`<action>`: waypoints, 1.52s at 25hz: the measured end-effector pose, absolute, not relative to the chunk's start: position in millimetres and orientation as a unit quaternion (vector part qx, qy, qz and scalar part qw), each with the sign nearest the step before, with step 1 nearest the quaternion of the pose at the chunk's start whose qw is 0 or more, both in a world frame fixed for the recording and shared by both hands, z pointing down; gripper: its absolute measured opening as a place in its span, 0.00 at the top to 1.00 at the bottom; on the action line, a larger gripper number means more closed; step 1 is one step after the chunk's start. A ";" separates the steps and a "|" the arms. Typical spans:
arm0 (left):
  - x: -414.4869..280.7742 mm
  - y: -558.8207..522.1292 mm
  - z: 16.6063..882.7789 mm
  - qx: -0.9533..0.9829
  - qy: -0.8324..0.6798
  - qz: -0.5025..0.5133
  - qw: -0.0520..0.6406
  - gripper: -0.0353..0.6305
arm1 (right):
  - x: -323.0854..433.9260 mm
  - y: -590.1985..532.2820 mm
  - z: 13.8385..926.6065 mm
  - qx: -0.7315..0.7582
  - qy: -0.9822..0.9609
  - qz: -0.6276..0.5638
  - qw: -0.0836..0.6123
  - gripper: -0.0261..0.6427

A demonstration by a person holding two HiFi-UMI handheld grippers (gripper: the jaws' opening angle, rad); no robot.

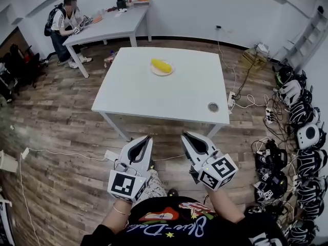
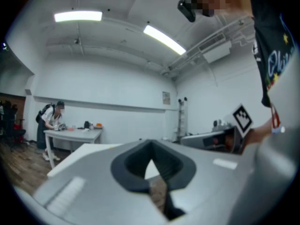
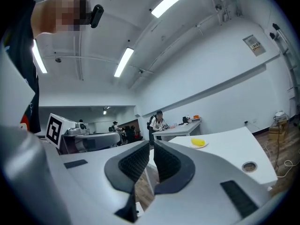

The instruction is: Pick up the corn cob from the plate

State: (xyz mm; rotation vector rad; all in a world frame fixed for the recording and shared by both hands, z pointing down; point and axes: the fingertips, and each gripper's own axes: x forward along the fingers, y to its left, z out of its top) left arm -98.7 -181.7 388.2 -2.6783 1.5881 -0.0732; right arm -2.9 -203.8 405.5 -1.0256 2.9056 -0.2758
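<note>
A yellow corn cob (image 1: 161, 65) lies on a small pale plate (image 1: 162, 73) near the far side of a white table (image 1: 169, 99). Both grippers are held level over the wooden floor, short of the table's near edge. My left gripper (image 1: 145, 138) is shut with nothing in it, and so is my right gripper (image 1: 185, 136). In the right gripper view the corn cob (image 3: 198, 142) shows far ahead, to the right of the closed jaws (image 3: 151, 146). In the left gripper view the left gripper (image 2: 151, 146) blocks the cob; only the table's edge (image 2: 77, 154) shows.
A round grommet (image 1: 213, 107) sits in the table's near right corner. A person (image 1: 65, 20) sits at a second table (image 1: 110, 24) at the back left. Cables, a power strip (image 1: 231, 99) and several headsets (image 1: 302, 132) lie along the right wall.
</note>
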 end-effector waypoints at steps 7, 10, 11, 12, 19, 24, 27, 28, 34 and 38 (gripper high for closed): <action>-133.2 -314.7 388.5 -0.873 0.488 -0.005 0.023 0.95 | -49.8 -338.5 403.2 -0.336 0.939 -0.073 0.006 0.94; -148.8 -377.8 387.1 -0.881 0.472 -0.005 0.025 0.95 | -73.0 -409.2 400.7 -0.345 0.936 -0.064 -0.014 0.94; -155.3 -398.4 387.3 -0.884 0.467 -0.004 0.023 0.95 | -81.8 -433.0 400.3 -0.347 0.935 -0.064 -0.019 0.94; -161.9 -417.8 387.6 -0.887 0.461 -0.004 0.021 0.95 | -90.3 -456.4 400.8 -0.350 0.934 -0.064 -0.022 0.94; -203.6 -535.6 393.3 -0.904 0.427 -0.012 0.009 0.95 | -136.8 -604.1 437.5 -0.387 0.914 -0.074 -0.092 0.93; -210.5 -590.3 402.4 -0.908 0.418 -0.008 -0.019 0.95 | -153.0 -675.8 490.7 -0.353 0.907 -0.041 -0.225 0.63; -213.1 -612.7 399.0 -0.903 0.429 -0.003 -0.027 0.95 | -157.4 -712.4 533.2 -0.317 0.894 -0.044 -0.315 0.62; -215.0 -616.9 397.4 -0.900 0.434 -0.001 -0.032 0.95 | -157.6 -721.8 550.0 -0.305 0.887 -0.051 -0.343 0.62; -232.3 -628.4 410.7 -0.890 0.454 -0.021 -0.043 0.95 | -154.0 -749.4 607.3 -0.273 0.863 -0.103 -0.413 0.58; -237.0 -634.2 417.8 -0.884 0.463 -0.022 -0.060 0.95 | -157.1 -759.3 626.9 -0.253 0.851 -0.122 -0.443 0.58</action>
